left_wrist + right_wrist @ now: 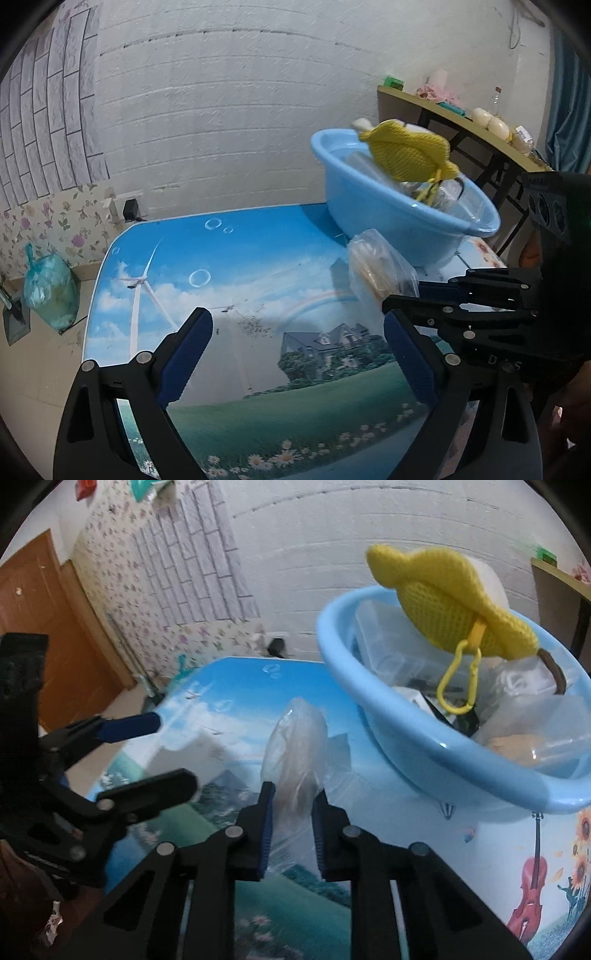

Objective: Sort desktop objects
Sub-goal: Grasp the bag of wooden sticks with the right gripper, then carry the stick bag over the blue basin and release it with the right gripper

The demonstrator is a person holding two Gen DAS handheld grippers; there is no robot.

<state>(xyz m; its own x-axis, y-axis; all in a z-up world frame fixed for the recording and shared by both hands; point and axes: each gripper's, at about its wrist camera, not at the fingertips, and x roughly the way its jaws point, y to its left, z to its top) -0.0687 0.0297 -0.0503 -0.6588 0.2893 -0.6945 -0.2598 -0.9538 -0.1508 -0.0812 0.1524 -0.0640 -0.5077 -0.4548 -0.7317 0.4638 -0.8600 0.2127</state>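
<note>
My right gripper [293, 794] is shut on a clear plastic bag [299, 746] with something tan inside, held above the picture-printed table [229, 701], just short of the blue basin. The bag also shows in the left wrist view [380, 273], pinched by the right gripper [406, 291]. My left gripper [299, 325] is open and empty over the table's middle; it shows at the left of the right wrist view [173, 746]. The light blue basin [369, 701] holds clear boxes and small items, and a yellow knitted pouch [443, 602] with a yellow clip rests on top.
The basin [369, 206] stands at the table's far right corner. A side table [461, 118] with small items is behind it. A green rubbish bag [50, 288] sits on the floor at left. A brown door [44, 627] is at far left.
</note>
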